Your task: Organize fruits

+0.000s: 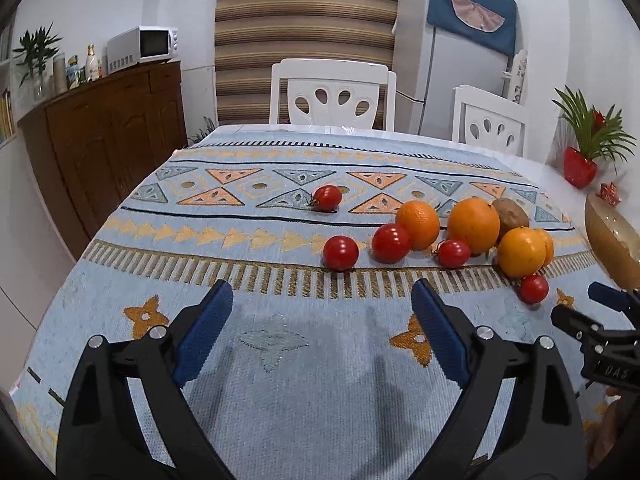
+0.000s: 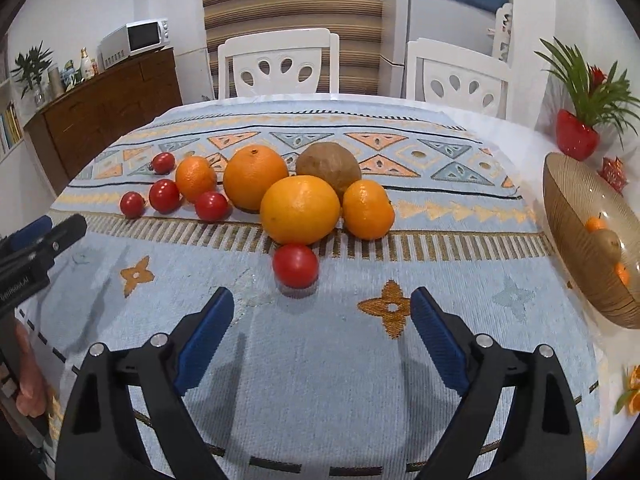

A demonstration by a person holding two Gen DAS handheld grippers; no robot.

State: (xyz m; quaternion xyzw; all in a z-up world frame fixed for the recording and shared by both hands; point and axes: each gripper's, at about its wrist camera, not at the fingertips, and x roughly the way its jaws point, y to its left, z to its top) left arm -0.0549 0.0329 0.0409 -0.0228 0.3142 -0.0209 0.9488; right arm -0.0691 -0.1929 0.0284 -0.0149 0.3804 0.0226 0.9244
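Observation:
Several oranges, among them a large one [image 2: 301,209] and a small one [image 2: 368,209], lie in a cluster on the patterned tablecloth with a brown kiwi [image 2: 329,167] and several red tomatoes. One tomato [image 2: 295,265] sits just ahead of my right gripper [image 2: 322,306], which is open and empty. My left gripper [image 1: 322,298] is open and empty too, a little short of a tomato [image 1: 340,253] and the oranges [image 1: 473,224]. A gold bowl [image 2: 576,216] at the right holds small oranges and a kiwi.
Two white chairs [image 2: 280,66] stand at the table's far side. A red-potted plant [image 2: 578,140] stands behind the bowl. Peeled orange pieces [image 2: 634,390] lie at the right edge. A hand [image 2: 28,376] holds the other gripper at the left.

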